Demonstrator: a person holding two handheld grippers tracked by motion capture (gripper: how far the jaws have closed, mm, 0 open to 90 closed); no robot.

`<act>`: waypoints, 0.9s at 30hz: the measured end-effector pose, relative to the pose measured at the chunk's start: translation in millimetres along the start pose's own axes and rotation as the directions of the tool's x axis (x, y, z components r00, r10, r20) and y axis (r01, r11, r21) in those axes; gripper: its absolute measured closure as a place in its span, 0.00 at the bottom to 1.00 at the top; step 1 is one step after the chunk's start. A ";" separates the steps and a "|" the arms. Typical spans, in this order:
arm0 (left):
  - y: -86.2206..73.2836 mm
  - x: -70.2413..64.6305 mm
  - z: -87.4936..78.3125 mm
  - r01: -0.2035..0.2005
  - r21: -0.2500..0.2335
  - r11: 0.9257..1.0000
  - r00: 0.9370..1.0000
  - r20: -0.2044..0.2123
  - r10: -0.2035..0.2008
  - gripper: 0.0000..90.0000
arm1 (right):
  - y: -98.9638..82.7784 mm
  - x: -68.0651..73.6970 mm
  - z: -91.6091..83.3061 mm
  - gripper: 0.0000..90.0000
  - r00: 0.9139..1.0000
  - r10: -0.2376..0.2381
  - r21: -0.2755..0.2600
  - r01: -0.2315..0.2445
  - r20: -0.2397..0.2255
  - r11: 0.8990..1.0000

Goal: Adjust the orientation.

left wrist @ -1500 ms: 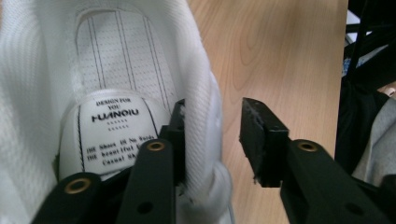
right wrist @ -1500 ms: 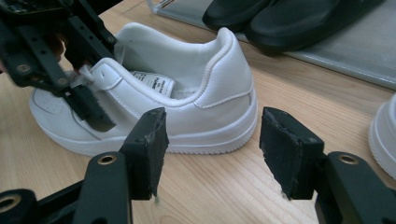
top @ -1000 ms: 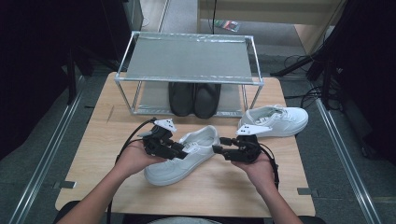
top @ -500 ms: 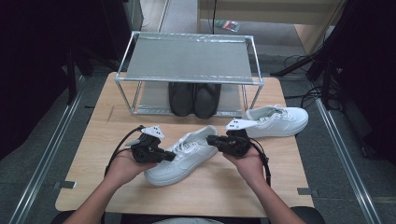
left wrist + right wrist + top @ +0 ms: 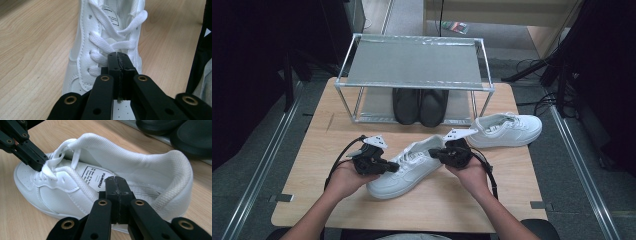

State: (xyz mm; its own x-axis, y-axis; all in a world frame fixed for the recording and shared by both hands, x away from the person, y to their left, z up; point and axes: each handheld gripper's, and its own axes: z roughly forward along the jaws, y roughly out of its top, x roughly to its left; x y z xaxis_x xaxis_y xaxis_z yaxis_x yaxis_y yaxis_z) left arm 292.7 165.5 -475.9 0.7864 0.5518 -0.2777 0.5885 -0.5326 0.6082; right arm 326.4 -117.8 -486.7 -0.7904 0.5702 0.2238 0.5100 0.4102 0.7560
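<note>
Both grippers [image 5: 394,167] [image 5: 434,154] moved in, shut on white sneaker [image 5: 412,167], wood table [image 5: 312,150].

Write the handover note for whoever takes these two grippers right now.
Left gripper: jaws shut at the laces of the near white sneaker; a lace pinch isn't certain.
Right gripper: jaws shut over that sneaker's collar; can't tell if they pinch it.
Second white sneaker lies on the table, right of the rack. Black shoes sit on the lower shelf.
Done: both grippers at the sneaker. Left: probably shelving both white sneakers.
</note>
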 end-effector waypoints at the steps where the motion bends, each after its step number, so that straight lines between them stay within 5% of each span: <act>1: 0.7 1.9 0.3 -0.004 0.005 1.000 1.000 0.008 0.004 1.00 | -0.5 0.4 -0.5 1.00 1.000 0.001 0.002 -0.001 0.001 1.000; 10: 6.4 9.8 2.8 -0.016 0.007 1.000 1.000 0.015 0.016 1.00 | -7.4 7.5 0.3 1.00 1.000 -0.006 0.028 0.006 -0.008 1.000; 27: 24.2 21.1 10.9 -0.056 0.027 0.998 0.998 0.029 0.055 1.00 | -23.7 21.7 -17.2 1.00 0.998 0.053 0.021 -0.052 -0.022 0.998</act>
State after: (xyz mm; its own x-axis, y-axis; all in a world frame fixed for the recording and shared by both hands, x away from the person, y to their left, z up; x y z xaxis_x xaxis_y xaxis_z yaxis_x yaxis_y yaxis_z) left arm 325.6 157.3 -475.1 0.8228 0.5029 -0.2648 0.5483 -0.5797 0.6027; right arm 291.4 -127.4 -489.2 -0.7699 0.5750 0.2770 0.5576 0.3947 0.7303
